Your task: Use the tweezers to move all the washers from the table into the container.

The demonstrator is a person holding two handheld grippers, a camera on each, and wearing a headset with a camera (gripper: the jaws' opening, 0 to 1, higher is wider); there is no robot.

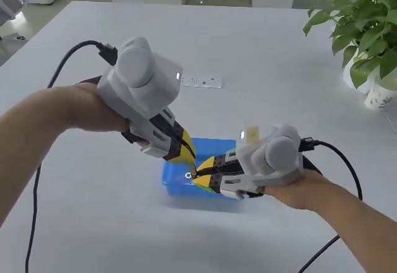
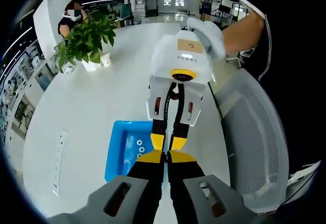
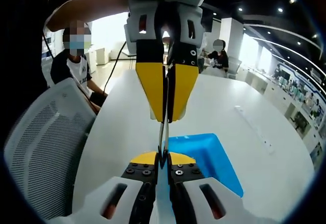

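A blue container (image 1: 175, 185) stands on the white table (image 1: 248, 49) below both grippers. In the left gripper view several white washers (image 2: 139, 146) lie inside the container (image 2: 119, 152). My left gripper (image 1: 190, 160) comes in from the left and my right gripper (image 1: 202, 177) from the right, tip to tip over the container. Thin metal tweezers (image 3: 163, 132) run from the left gripper's yellow fingers (image 3: 153, 89) down into my right gripper (image 3: 163, 160). Both pairs of jaws are closed on the tweezers. My left gripper (image 2: 166, 156) faces the right gripper's yellow fingertips (image 2: 158, 141).
A white power strip (image 1: 202, 82) lies on the table behind the grippers. A potted plant (image 1: 363, 31) and a white cup (image 1: 378, 97) stand at the far right. A mesh chair (image 3: 46, 147) and seated people (image 3: 71, 56) are beside the table.
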